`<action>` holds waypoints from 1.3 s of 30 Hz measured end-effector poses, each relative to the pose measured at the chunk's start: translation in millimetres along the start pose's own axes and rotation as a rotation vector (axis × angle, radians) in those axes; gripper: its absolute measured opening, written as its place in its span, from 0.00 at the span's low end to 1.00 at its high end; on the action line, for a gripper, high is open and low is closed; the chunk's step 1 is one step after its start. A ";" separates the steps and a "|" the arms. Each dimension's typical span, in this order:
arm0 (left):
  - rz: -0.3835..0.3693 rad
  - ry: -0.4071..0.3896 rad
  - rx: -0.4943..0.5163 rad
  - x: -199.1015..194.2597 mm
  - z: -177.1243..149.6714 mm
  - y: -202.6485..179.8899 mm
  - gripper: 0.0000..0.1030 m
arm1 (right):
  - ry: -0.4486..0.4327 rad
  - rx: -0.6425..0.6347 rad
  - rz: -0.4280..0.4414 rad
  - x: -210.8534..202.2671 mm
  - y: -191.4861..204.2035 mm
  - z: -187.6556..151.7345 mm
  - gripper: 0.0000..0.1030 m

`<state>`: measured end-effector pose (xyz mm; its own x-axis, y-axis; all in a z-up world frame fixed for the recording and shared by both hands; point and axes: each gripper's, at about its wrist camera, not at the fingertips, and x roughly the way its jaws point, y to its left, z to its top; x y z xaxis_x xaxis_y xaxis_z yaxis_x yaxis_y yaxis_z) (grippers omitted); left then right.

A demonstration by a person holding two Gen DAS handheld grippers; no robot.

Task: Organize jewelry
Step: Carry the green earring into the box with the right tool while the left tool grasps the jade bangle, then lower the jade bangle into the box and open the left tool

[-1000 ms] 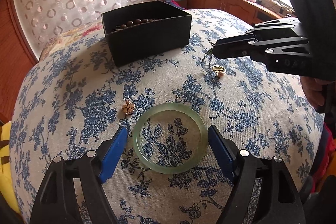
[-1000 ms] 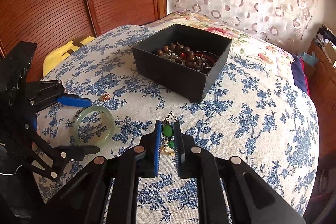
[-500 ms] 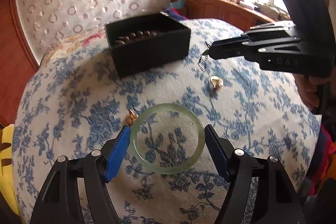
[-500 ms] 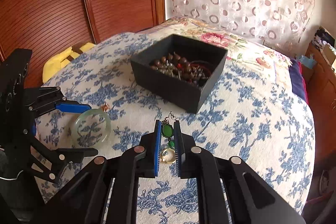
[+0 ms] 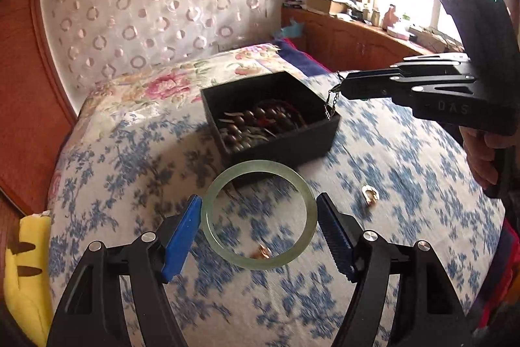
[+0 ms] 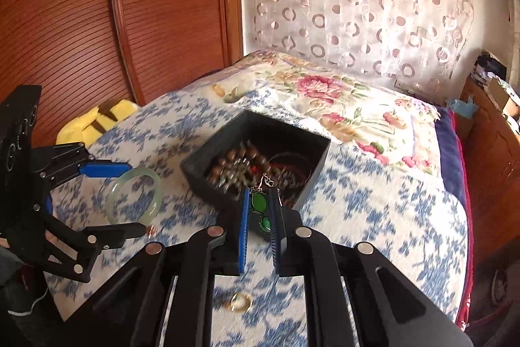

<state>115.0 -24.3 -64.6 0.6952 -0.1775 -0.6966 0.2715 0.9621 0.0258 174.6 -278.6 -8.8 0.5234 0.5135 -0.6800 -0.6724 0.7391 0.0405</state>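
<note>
A black jewelry box (image 5: 269,116) holding beads and bracelets sits on the blue-flowered bedspread; it also shows in the right wrist view (image 6: 256,165). My left gripper (image 5: 258,217) is shut on a pale green jade bangle (image 5: 258,213), held above the bed in front of the box; the bangle also shows in the right wrist view (image 6: 135,199). My right gripper (image 6: 261,207) is shut on a green-stone earring (image 6: 259,200) with a small chain, held at the box's near edge. From the left wrist view the right gripper (image 5: 344,88) hangs the chain over the box's right corner.
A gold ring (image 5: 370,194) lies on the bedspread right of the bangle; it also shows in the right wrist view (image 6: 240,303). A small rose-gold flower piece (image 5: 261,251) lies under the bangle. A yellow plush (image 5: 22,269) sits at the bed's left edge.
Both grippers have lifted off the bedspread and moved toward the black box. The bangle now hangs in the air in my left gripper. The earring has risen over the box's edge.
</note>
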 end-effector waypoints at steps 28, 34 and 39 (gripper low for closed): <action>0.019 -0.030 -0.014 30.6 58.3 20.0 0.67 | 0.055 0.075 -0.032 29.2 -31.2 0.4 0.23; 0.000 -0.016 0.001 55.3 75.2 12.1 0.67 | 0.063 0.089 -0.060 16.1 -45.5 -19.2 0.23; 0.017 0.022 -0.005 81.8 79.4 8.0 0.67 | 0.052 0.096 -0.073 1.4 -56.6 -31.9 0.23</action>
<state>226.9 -47.5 -64.4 0.6847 -0.1569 -0.7117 0.2564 0.9660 0.0338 196.7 -333.6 -35.4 0.5400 0.4351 -0.7205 -0.5789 0.8134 0.0574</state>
